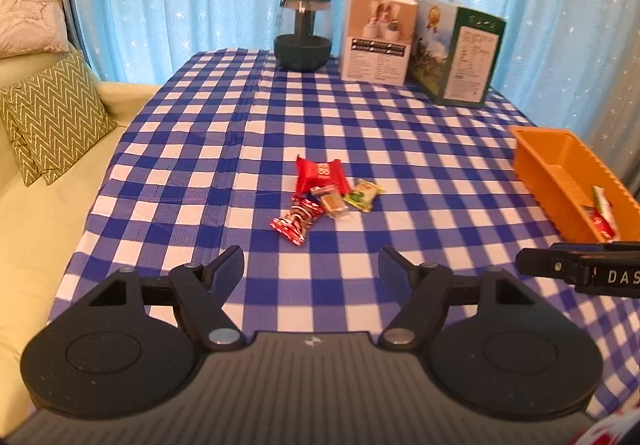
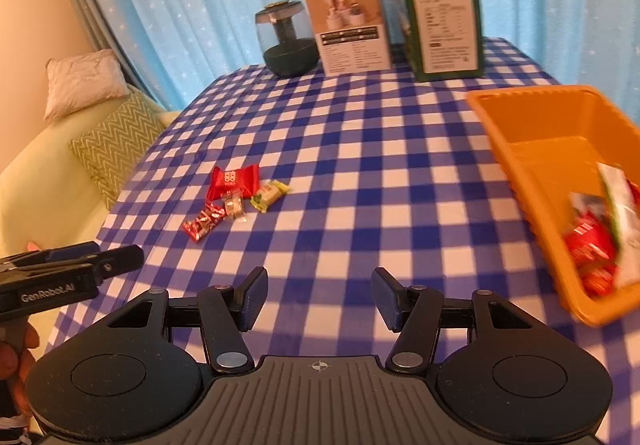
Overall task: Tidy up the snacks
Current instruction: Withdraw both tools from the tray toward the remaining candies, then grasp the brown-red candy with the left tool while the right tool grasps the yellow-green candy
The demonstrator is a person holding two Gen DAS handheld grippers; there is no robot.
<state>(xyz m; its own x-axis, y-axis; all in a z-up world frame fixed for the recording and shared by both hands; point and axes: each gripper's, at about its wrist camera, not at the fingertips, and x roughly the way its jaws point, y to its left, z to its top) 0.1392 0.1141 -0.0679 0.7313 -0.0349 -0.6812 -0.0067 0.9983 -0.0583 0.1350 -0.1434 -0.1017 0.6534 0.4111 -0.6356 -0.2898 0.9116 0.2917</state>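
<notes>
A small heap of wrapped snacks lies mid-table on the blue checked cloth (image 1: 360, 125): a red packet (image 1: 319, 174) (image 2: 234, 181), a green-yellow candy (image 1: 364, 195) (image 2: 269, 196), a clear-wrapped beige sweet (image 1: 331, 202) (image 2: 234, 207) and a red-silver twisted candy (image 1: 298, 221) (image 2: 203, 223). An orange bin (image 1: 560, 169) (image 2: 532, 133) at the right holds red and white packets (image 2: 592, 245). My left gripper (image 1: 311, 263) is open and empty, short of the heap. My right gripper (image 2: 319, 295) is open and empty, left of the bin. Each gripper shows at the edge of the other's view.
At the table's far end stand a dark green lamp-like jar (image 1: 303, 31), a white carton (image 1: 376, 37) and a green carton (image 1: 456, 53). A pale sofa with a zigzag cushion (image 1: 52, 113) runs along the left. Blue star curtains hang behind. A hand (image 2: 16, 361) grips the left tool.
</notes>
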